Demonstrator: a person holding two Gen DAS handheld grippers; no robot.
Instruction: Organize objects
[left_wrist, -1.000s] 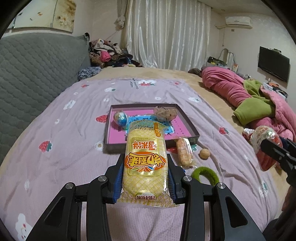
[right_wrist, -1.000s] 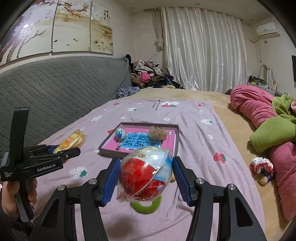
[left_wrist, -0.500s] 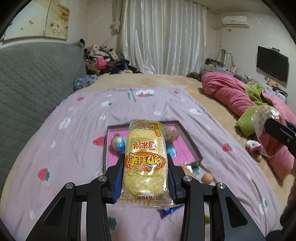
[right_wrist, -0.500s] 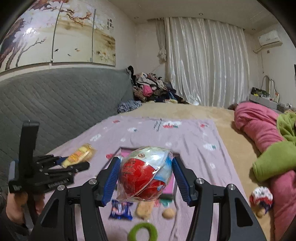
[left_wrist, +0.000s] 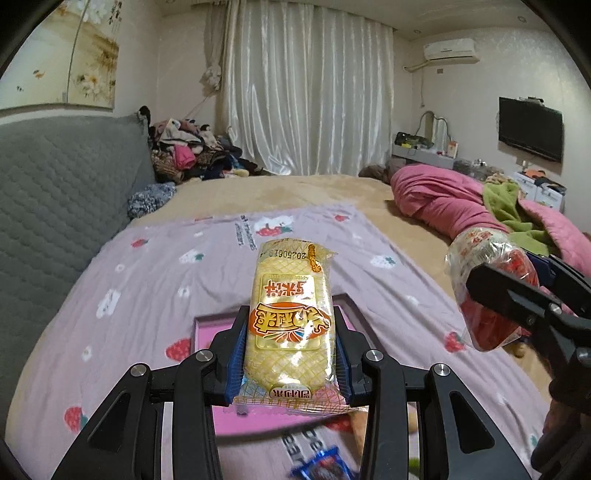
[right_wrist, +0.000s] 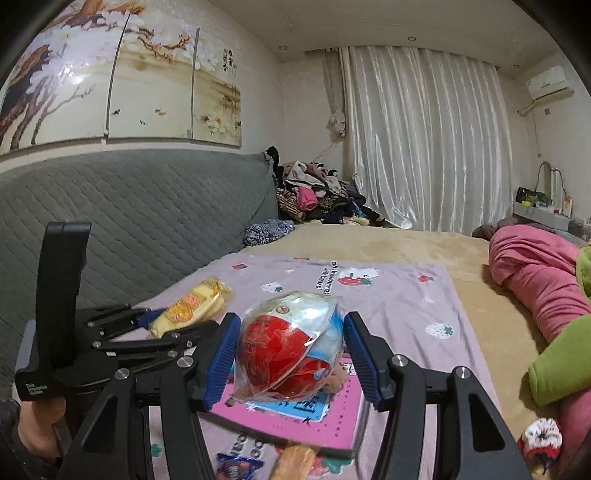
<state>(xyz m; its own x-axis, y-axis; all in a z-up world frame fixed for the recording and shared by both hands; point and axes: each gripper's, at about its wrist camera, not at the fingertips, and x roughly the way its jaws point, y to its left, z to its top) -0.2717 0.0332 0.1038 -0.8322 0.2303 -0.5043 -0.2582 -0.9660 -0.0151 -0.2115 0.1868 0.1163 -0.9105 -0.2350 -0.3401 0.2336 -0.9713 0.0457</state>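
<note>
1. Above the bed (left_wrist: 388, 192), with its lilac strawberry sheet (left_wrist: 155, 266), the left tool (left_wrist: 290, 356) is gripping a yellow snack packet (left_wrist: 290, 325) between its blue pads, the packet standing lengthwise along the fingers.
2. The right tool (right_wrist: 291, 360) is clamping a red ball in a crinkly clear wrapper (right_wrist: 290, 347); the pads are pressing its sides.
3. Both things are hanging over the pink tray (left_wrist: 207, 338), which is lying on the sheet below and partly hidden by the tools.
4. To place them well, I judge each hand should be lowering straight down into bare pink floor, clearing the dark rim first and releasing only once the thing is resting.
5. The ball will likely be rolling, so it wants a corner or a neighbour to lean against.
6. The two tools are working close together; one at a time seems safer.
7. Loose snacks (right_wrist: 295, 459) are lying just outside the tray's near edge; the far side of the sheet is offering open room.
</note>
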